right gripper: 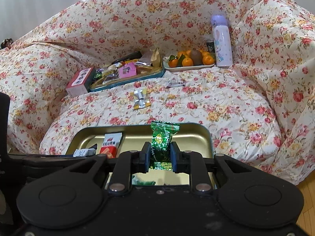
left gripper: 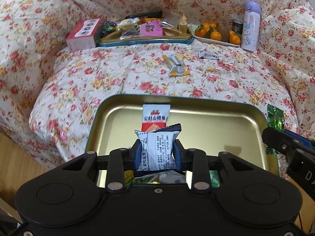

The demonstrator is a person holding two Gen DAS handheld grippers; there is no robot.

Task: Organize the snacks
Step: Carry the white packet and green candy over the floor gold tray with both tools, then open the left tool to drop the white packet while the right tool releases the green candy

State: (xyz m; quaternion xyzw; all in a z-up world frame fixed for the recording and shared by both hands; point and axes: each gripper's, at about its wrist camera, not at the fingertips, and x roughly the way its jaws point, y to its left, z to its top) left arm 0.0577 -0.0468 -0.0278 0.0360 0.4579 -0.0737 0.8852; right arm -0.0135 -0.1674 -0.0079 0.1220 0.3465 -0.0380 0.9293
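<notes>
- Snacks, held: white snack packet (left gripper: 158,149) with printed black text, clamped upright between the blue pads of the left gripper (left gripper: 157,153); green foil candy (right gripper: 161,144), clamped upright between the pads of the right gripper (right gripper: 159,155).
- Gold tin tray (left gripper: 226,122), near: directly below and ahead of both grippers. It contains a red-and-white sachet (left gripper: 155,118) lying flat just beyond the left gripper's fingertips. More wrappers show under the left gripper, partly hidden by its body; their kind cannot be told.
- Right gripper seen from the left wrist view: at the right edge, over the tray's right rim, with the green foil candy projecting above its fingers.
- Loose snacks on the floral cover (left gripper: 88,82), ahead of the grippers, past the tray's far rim: a silver-and-yellow wrapper (left gripper: 176,65), and farther right a small silver wrapper (left gripper: 207,55). The two lie well apart.
- Second tin tray (left gripper: 145,40), far ahead and to the left: heaped with mixed sweets, among them a pink packet (left gripper: 151,29).
- Pink-and-white box (left gripper: 83,34): touching that tray's left end.
- White plate (left gripper: 214,40), far ahead and to the right: holds oranges (left gripper: 215,35) and a brown fruit.
- Dark can (left gripper: 238,26): behind the plate.
- Lilac-capped bottle (left gripper: 250,26) with a rabbit print: upright, just right of the plate.
</notes>
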